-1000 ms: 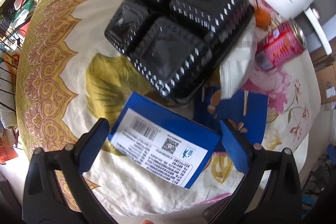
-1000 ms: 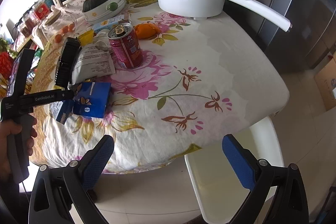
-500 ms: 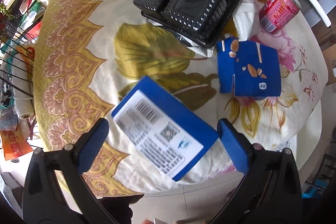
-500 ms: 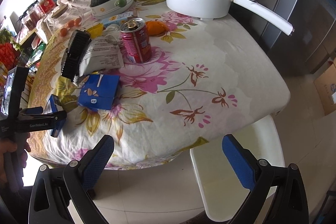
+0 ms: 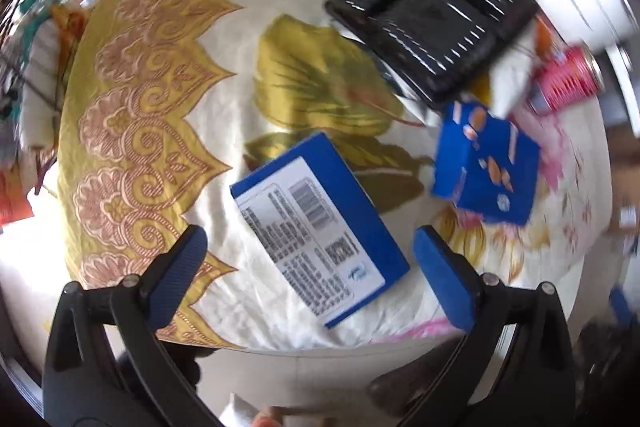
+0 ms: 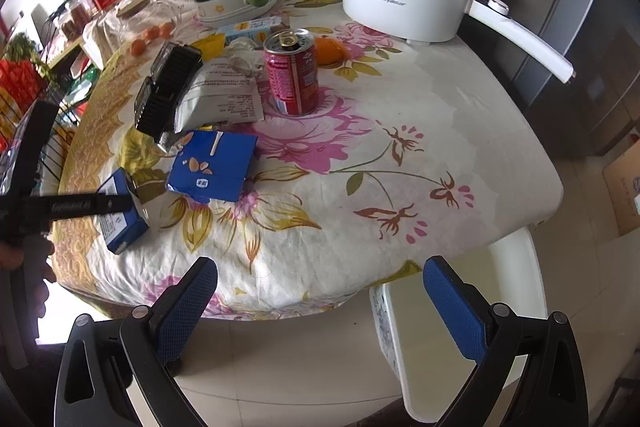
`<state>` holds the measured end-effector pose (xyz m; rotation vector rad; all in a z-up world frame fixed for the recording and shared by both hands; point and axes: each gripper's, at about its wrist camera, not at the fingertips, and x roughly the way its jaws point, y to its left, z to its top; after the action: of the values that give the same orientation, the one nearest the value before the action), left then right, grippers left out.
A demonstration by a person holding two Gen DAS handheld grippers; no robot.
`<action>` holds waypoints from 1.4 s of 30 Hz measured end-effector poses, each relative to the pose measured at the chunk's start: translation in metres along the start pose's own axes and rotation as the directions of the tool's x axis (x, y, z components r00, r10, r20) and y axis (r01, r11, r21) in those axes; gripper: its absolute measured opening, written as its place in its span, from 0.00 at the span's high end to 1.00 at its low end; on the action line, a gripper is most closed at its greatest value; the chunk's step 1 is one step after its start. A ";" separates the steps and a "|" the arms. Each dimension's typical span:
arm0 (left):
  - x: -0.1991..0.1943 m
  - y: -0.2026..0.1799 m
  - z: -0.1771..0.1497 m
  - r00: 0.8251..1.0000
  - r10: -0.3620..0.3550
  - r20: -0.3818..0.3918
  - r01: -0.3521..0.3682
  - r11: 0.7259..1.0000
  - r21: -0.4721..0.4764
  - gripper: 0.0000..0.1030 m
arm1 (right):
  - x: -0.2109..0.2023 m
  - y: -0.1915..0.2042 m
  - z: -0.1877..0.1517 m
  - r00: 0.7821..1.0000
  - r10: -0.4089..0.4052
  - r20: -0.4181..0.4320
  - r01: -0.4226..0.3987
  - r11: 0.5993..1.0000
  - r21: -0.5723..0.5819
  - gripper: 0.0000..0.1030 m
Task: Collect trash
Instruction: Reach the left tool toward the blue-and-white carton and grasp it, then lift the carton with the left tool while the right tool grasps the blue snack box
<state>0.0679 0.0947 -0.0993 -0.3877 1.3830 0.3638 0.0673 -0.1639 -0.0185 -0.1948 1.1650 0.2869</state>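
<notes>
You're hovering the left gripper (image 5: 308, 263) over the blue box (image 5: 320, 227) with its jaws spread wide, nothing in them. The box is lying flat, label side up, near the table's front edge on the floral tablecloth (image 5: 152, 131), with the flattened blue carton (image 5: 486, 171) just beside it and the black tray (image 5: 432, 23) further back.

Main worry: that box is lying right by the edge, so if one finger is nudging it before the other is touching, it's probably sliding off onto the floor. The cloth is wrinkly too, so a fingertip could be snagging fabric.

Its long axis is running diagonally across the left wrist view, from upper left down to lower right, so your jaws aren't squared to it. I'd say you're needing a wrist twist to pinch across the short sides.

Your right gripper (image 6: 320, 307) is also gaping wide and empty, hanging off the table above the white bin (image 6: 472, 327).
</notes>
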 end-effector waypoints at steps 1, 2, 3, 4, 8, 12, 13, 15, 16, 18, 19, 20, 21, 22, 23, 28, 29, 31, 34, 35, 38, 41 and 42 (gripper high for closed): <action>0.001 0.001 0.000 1.000 0.012 0.014 -0.012 1.000 -0.026 0.01 | 0.002 0.002 0.000 1.000 -0.001 -0.005 0.001 1.000 -0.007 0.00; 0.002 0.002 -0.002 0.999 0.025 0.022 -0.024 0.999 -0.045 0.01 | 0.003 0.003 -0.001 1.000 0.000 -0.008 0.000 1.000 -0.011 0.00; 0.004 0.002 -0.003 0.999 0.030 0.023 -0.028 0.998 -0.059 0.01 | 0.004 0.004 -0.001 1.000 0.001 -0.012 -0.002 1.000 -0.015 0.00; 0.007 0.001 -0.004 0.999 0.026 0.021 -0.024 0.997 -0.068 0.01 | 0.005 0.004 -0.001 1.000 0.002 -0.016 -0.002 1.000 -0.017 0.00; 0.010 0.003 -0.008 0.999 0.003 0.046 0.000 0.998 -0.057 0.14 | 0.007 -0.002 0.001 1.000 -0.008 -0.020 0.007 1.000 -0.007 0.00; 0.003 -0.004 -0.009 0.996 -0.037 0.082 0.036 0.999 0.007 0.31 | 0.014 -0.005 0.007 0.999 -0.023 -0.029 0.023 1.000 0.016 0.00; -0.002 0.000 -0.009 0.995 -0.051 0.080 0.050 0.999 0.020 0.31 | 0.017 -0.005 0.008 0.999 -0.025 -0.034 0.026 0.999 0.023 0.00; -0.010 0.003 -0.008 0.993 -0.077 0.088 0.071 0.995 0.063 0.32 | 0.022 -0.004 0.011 0.999 -0.023 -0.045 0.024 0.999 0.037 0.00; -0.011 0.006 -0.005 0.991 -0.091 0.094 0.082 0.992 0.092 0.32 | 0.025 -0.002 0.012 0.999 -0.019 -0.050 0.021 0.999 0.043 0.00; -0.012 0.010 -0.004 0.986 -0.122 0.110 0.104 0.982 0.155 0.33 | 0.033 0.005 0.016 0.998 -0.009 -0.065 0.012 0.999 0.042 0.00; -0.013 0.012 -0.002 0.985 -0.134 0.107 0.115 0.979 0.167 0.33 | 0.036 0.010 0.017 0.997 -0.005 -0.073 0.008 0.999 0.036 0.00; -0.012 0.017 0.001 0.984 -0.150 0.096 0.133 0.977 0.166 0.33 | 0.041 0.015 0.019 0.997 0.003 -0.081 0.000 0.999 0.032 0.00; -0.016 0.018 0.004 0.979 -0.186 0.086 0.170 0.972 0.162 0.33 | 0.046 0.020 0.022 0.996 0.017 -0.086 -0.014 0.999 0.034 0.00; -0.024 0.019 0.006 0.971 -0.219 0.092 0.201 0.965 0.169 0.33 | 0.050 0.023 0.025 0.996 0.032 -0.089 -0.028 0.999 0.044 0.00; -0.033 0.021 0.009 0.968 -0.228 0.105 0.206 0.961 0.187 0.33 | 0.055 0.027 0.029 0.994 0.052 -0.093 -0.046 0.997 0.063 0.00; -0.070 0.032 0.016 0.965 -0.199 0.173 0.146 0.950 0.277 0.33 | 0.080 0.046 0.049 0.989 0.128 -0.079 -0.114 0.980 0.163 0.00; -0.073 0.035 0.017 0.965 -0.197 0.175 0.143 0.949 0.280 0.33 | 0.085 0.050 0.052 0.988 0.137 -0.070 -0.123 0.976 0.181 0.00; -0.071 0.041 0.016 0.964 -0.198 0.177 0.144 0.950 0.276 0.33 | 0.094 0.057 0.057 0.986 0.154 -0.058 -0.138 0.967 0.214 0.00; -0.056 0.058 0.021 0.963 -0.197 0.182 0.146 0.954 0.261 0.33 | 0.108 0.066 0.063 0.985 0.164 -0.053 -0.146 0.958 0.248 0.00; -0.054 0.060 0.019 0.963 -0.193 0.186 0.141 0.955 0.261 0.33 | 0.111 0.070 0.065 0.987 0.155 -0.047 -0.138 0.958 0.251 0.00; -0.052 0.067 0.018 0.963 -0.184 0.198 0.131 0.959 0.253 0.33 | 0.118 0.084 0.068 0.998 0.064 -0.020 -0.058 0.974 0.219 0.00; -0.046 0.061 0.016 0.961 -0.200 0.190 0.152 0.959 0.240 0.33 | 0.118 0.094 0.067 0.999 0.026 0.020 -0.030 0.978 0.208 0.00; -0.046 0.062 0.017 0.961 -0.203 0.188 0.156 0.959 0.238 0.33 | 0.119 0.096 0.066 1.000 0.015 0.022 -0.019 0.977 0.212 0.02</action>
<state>0.0468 0.1559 -0.0548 -0.2798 1.1548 0.0941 0.1374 -0.0394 -0.1030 0.0058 1.1685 0.1769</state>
